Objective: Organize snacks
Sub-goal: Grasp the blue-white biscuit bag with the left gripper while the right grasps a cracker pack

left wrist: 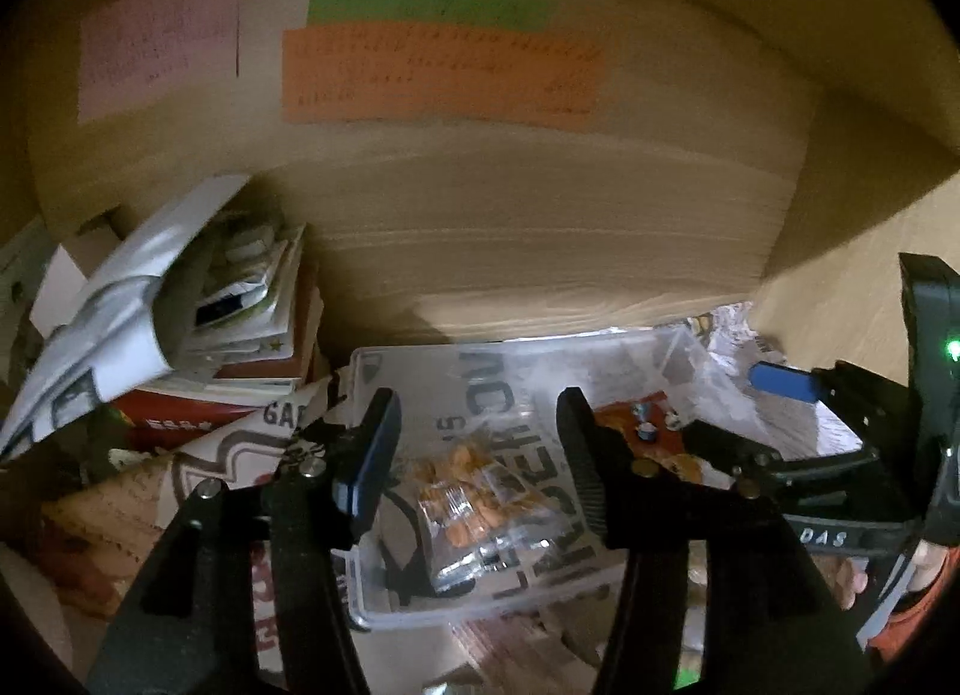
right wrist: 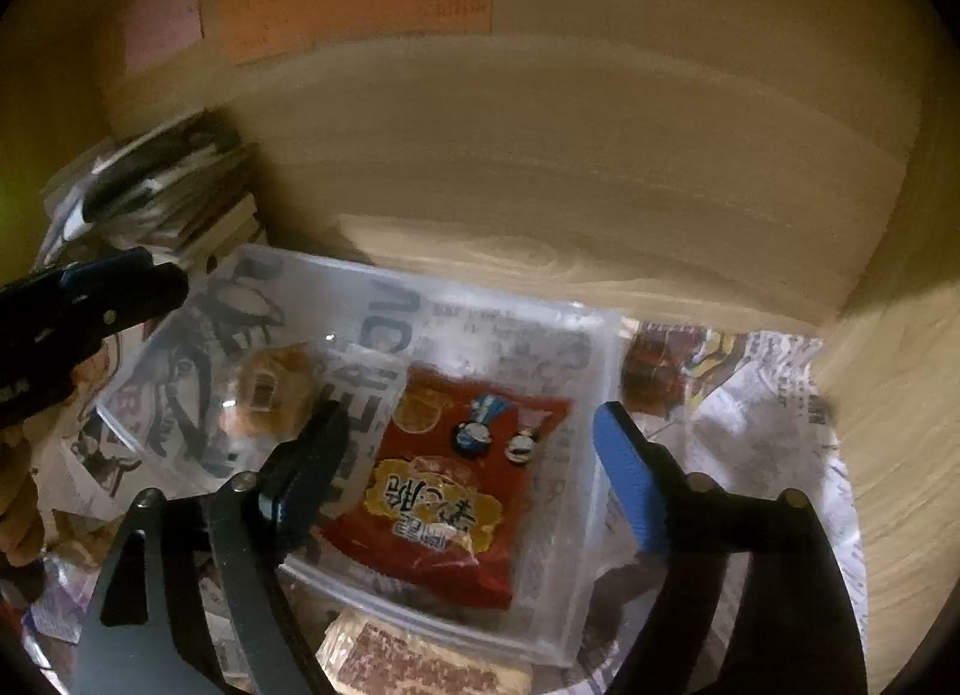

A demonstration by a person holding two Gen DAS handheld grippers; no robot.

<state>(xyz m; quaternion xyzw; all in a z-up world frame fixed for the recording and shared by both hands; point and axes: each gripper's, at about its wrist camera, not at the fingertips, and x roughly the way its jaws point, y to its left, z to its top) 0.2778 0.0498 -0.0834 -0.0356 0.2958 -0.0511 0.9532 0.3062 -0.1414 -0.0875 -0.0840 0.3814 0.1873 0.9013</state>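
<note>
Right gripper (right wrist: 474, 467) open above red snack packet (right wrist: 444, 491), packet lying in clear bin (right wrist: 594, 371), between its fingers

Newspaper-covered desk (right wrist: 888, 395), clear bin (right wrist: 600, 347)

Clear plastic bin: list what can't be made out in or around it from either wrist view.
- Red snack packet, left wrist view: mostly hidden behind a finger of the left gripper.
- Clear plastic bin, right wrist view: near corners hidden behind the right gripper.
- Orange note on the wall: writing blurred.
</note>
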